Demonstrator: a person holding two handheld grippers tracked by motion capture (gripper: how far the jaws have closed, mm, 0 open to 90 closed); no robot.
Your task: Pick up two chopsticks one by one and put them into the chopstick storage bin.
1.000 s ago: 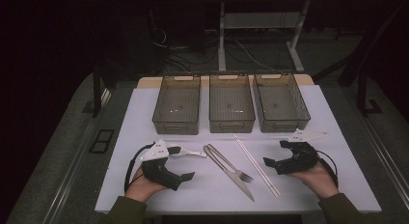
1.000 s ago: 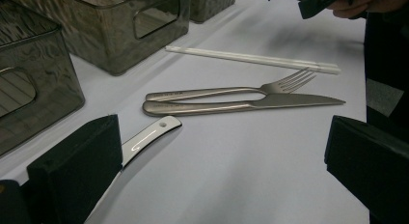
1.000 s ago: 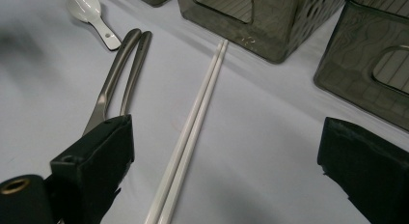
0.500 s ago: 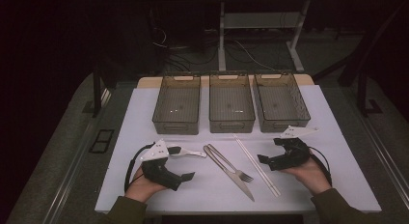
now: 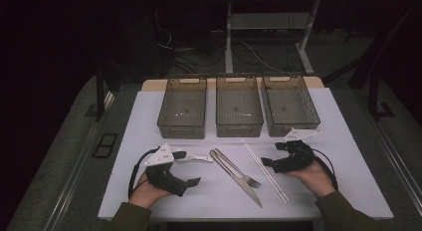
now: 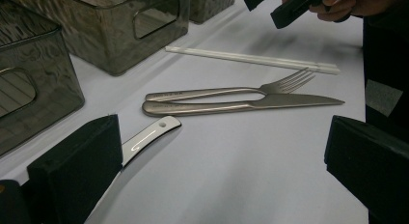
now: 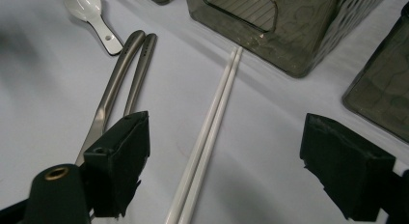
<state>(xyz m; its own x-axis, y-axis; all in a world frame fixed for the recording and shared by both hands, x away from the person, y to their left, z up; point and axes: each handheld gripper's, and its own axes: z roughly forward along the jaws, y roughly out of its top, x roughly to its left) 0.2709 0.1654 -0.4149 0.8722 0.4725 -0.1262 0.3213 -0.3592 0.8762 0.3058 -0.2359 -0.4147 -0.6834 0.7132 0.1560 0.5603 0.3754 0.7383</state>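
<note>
The high view shows a white desk (image 5: 348, 191) with three clear bins (image 5: 239, 109) in a row along its far edge. In front of them, toward the near edge, lie a white spoon (image 5: 191, 157), a metal fork (image 5: 238, 169) and knife (image 5: 239, 177) side by side, and a pair of white chopsticks (image 5: 264, 170) just to their right. The right gripper (image 5: 268, 163) hovers just beside the chopsticks, on the side toward the desk's right edge, its fingers pointing at them. In the right gripper view the chopsticks (image 7: 207, 137) run up between the two black fingers (image 7: 118, 161), touching neither; the fingers have just been closing in but stand apart, with nothing gripped. The fork and knife handles lie beside the left one of the two fingers there. The left gripper (image 5: 191, 183) rests near the desk's near left corner, just in front of the spoon. In the left gripper view its fingers (image 6: 77, 171) stand wide apart and empty, and the spoon's handle (image 6: 149, 134) passes behind one of them.
</note>
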